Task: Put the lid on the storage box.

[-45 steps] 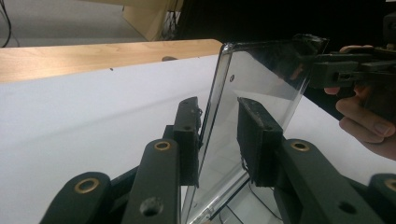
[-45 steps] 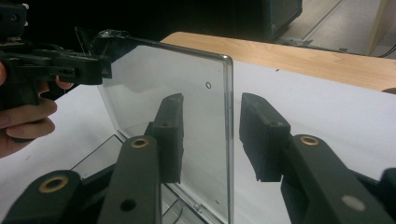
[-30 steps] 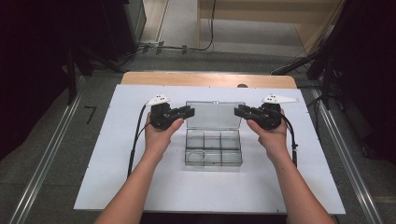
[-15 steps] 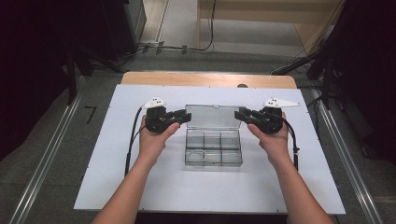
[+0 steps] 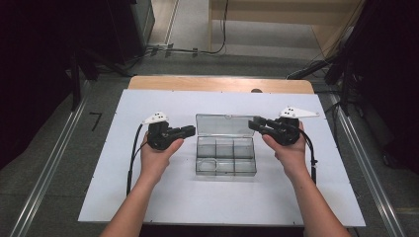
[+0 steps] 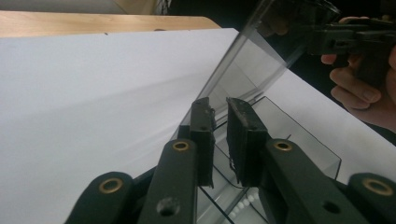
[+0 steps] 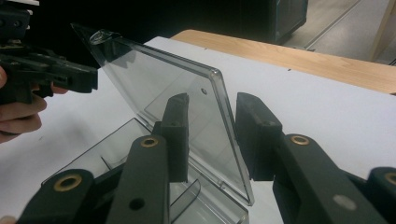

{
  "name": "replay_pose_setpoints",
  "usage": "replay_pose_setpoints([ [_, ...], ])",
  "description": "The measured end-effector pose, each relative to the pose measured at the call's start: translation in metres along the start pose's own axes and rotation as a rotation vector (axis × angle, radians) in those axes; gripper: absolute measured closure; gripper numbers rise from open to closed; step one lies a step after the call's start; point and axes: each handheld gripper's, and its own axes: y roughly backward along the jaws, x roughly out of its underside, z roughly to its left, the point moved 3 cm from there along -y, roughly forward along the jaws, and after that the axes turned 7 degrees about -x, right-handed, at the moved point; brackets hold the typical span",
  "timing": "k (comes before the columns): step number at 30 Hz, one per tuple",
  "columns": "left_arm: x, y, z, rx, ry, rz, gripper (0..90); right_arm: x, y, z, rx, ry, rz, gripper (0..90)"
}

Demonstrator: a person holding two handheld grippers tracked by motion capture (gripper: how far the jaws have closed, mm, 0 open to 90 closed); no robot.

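Box (image 5: 226, 154): mid-mat (image 5: 99, 187), lid (image 5: 225, 126) raised. Your right gripper (image 5: 253, 123): jaws apart, straddling lid edge, pads not pressing (steadies lid upright). Your left gripper (image 5: 191, 130): jaws just closing, nearly together, empty, beside lid's other edge.

White board (image 5: 123, 197) on wooden table (image 5: 217, 84), grey floor (image 5: 44, 168), dark surroundings.

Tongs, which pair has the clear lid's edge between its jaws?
The right tongs: the raised lid's side edge stands between their jaws. The left tongs have just been closing, with nothing between them.
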Motion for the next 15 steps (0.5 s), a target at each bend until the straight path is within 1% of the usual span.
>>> replay_pose_setpoints([
  [3, 0.003, -0.003, -0.003, 0.004, -0.021, 0.011, 88.7, 0.002, 0.001, 0.002, 0.000, 0.002, -0.001, 63.4],
  [4, 0.004, -0.005, -0.004, 0.012, -0.021, 0.017, 89.4, 0.002, 0.001, 0.002, -0.001, 0.004, -0.002, 63.4],
  [6, 0.005, -0.007, -0.006, 0.019, -0.025, 0.024, 89.7, 0.003, 0.002, 0.003, 0.001, 0.012, 0.001, 63.3],
  [7, 0.006, -0.008, -0.007, 0.030, -0.018, 0.023, 89.8, 0.004, 0.002, 0.004, 0.002, 0.013, 0.002, 63.3],
  [9, 0.006, -0.010, -0.009, 0.038, -0.018, 0.021, 89.8, 0.004, 0.003, 0.005, 0.005, 0.026, 0.003, 63.2],
  [13, 0.005, -0.013, -0.011, 0.044, -0.016, 0.021, 89.9, 0.006, 0.004, 0.007, 0.010, 0.043, 0.013, 62.7],
  [15, 0.005, -0.015, -0.012, 0.045, -0.014, 0.023, 89.9, 0.006, 0.004, 0.008, 0.008, 0.042, 0.013, 62.4],
])
